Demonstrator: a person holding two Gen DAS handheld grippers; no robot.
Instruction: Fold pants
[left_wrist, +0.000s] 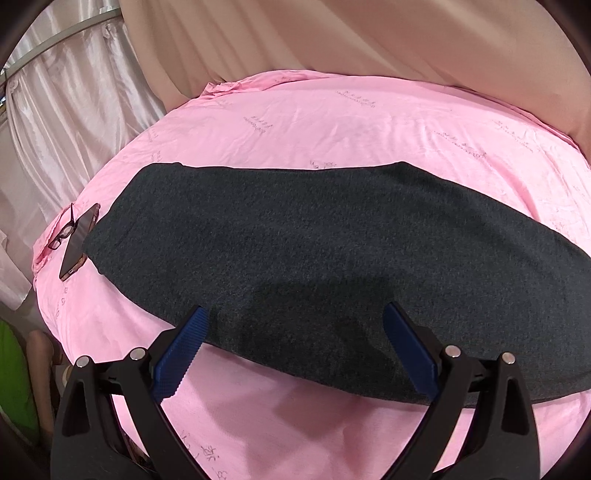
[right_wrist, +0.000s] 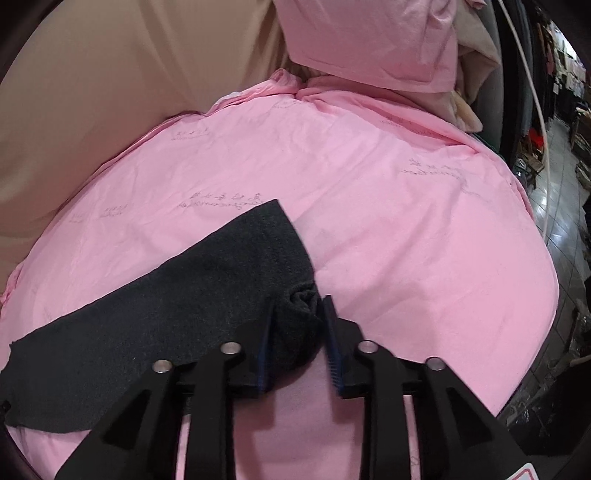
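On the bed's pink sheet (left_wrist: 332, 122), the dark grey pants (left_wrist: 314, 251) lay as one long flat strip, so it looked like the lengthwise fold was done. Left tool (left_wrist: 295, 332) hung spread wide over the near edge, holding nothing. Right tool (right_wrist: 295, 325) was pinching a bunched corner at one end. Probably the crosswise folds were left.

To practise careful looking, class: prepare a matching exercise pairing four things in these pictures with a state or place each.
Things:
1. left tongs
2. right tongs
3. phone
4. pillow

States or places:
A. beside the glasses
B. open above the pants
C. at the bed's far end
D. closed on bunched pants fabric

Pairs: 1-B, 2-D, 3-A, 4-C
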